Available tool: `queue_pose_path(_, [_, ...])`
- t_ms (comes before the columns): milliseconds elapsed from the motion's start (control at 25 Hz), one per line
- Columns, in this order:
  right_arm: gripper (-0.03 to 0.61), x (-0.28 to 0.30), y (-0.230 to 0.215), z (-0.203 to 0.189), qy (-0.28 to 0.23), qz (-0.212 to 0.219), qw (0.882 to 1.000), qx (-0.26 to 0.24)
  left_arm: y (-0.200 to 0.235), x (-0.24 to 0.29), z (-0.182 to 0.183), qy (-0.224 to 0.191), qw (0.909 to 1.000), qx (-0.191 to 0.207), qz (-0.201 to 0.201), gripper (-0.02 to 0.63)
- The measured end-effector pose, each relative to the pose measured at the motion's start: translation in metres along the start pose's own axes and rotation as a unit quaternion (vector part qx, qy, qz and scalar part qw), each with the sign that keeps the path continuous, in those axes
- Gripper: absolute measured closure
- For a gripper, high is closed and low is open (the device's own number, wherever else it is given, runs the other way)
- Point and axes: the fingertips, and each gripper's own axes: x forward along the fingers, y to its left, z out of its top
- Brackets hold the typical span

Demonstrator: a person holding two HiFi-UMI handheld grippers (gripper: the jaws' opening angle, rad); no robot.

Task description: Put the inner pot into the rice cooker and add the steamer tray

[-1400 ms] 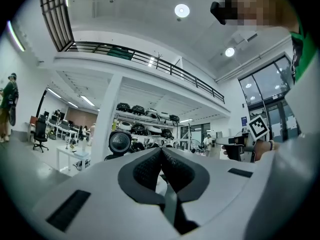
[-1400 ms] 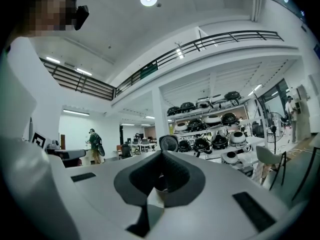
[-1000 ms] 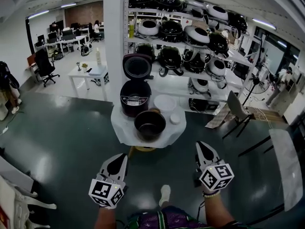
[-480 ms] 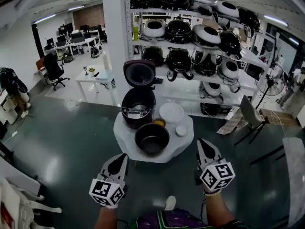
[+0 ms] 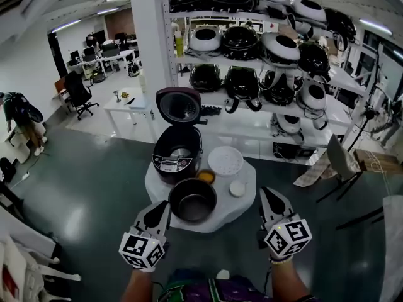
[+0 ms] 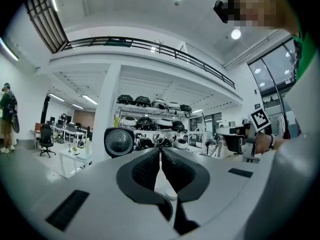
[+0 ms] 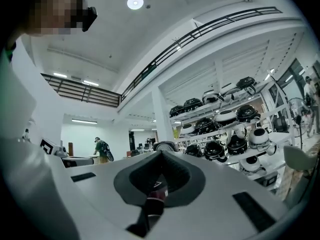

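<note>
Inner pot (image 5: 192, 200) on round table (image 5: 244, 207), just before open rice cooker (image 5: 177, 156); steamer tray (image 5: 225, 161) beside cooker. Left gripper (image 5: 165, 205), right gripper (image 5: 265, 191) both pressed together, empty, short of table. Pot probably rigid, weighty, slick (pinch rim at opposite sides); tray likely light, take by edge
</note>
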Motion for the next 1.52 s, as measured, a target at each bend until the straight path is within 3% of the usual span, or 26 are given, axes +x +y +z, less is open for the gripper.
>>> queue_pose_path(320, [0.572, 0.053, -0.020, 0.002, 0.007, -0.001, 1.000, 0.002, 0.037, 0.048, 0.003, 0.002, 0.9999, -0.016, 0.002, 0.590])
queue_pose_path(480, [0.572, 0.074, -0.016, 0.003, 0.011, -0.001, 1.000, -0.007, 0.059, 0.065, 0.003, 0.003, 1.0000, -0.003, -0.003, 0.579])
queue_pose_path(600, [0.572, 0.089, -0.016, 0.004, 0.012, -0.003, 1.000, -0.009, 0.072, 0.079, -0.006, 0.012, 0.9999, -0.001, -0.009, 0.480])
queue_pose_path(760, [0.572, 0.106, -0.012, -0.005, 0.017, -0.004, 1.000, -0.006, 0.092, 0.090, -0.034, 0.046, 0.9988, 0.004, -0.014, 0.280])
queue_pose_path(840, [0.572, 0.114, -0.006, -0.009, 0.021, 0.002, 1.000, -0.009, 0.102, 0.093, -0.045, 0.062, 0.9979, 0.008, -0.014, 0.236])
queue_pose_path(1080, [0.572, 0.141, 0.000, -0.025, 0.029, 0.003, 1.000, -0.009, 0.135, 0.110, -0.089, 0.112, 0.9936, -0.003, -0.014, 0.225])
queue_pose_path(1280, [0.572, 0.164, 0.002, -0.039, 0.037, -0.006, 0.999, -0.004, 0.146, 0.125, -0.135, 0.175, 0.9838, -0.001, -0.038, 0.225])
queue_pose_path(1520, [0.572, 0.178, -0.004, -0.070, 0.064, -0.030, 0.998, 0.000, 0.166, 0.146, -0.186, 0.220, 0.9743, -0.013, -0.045, 0.227])
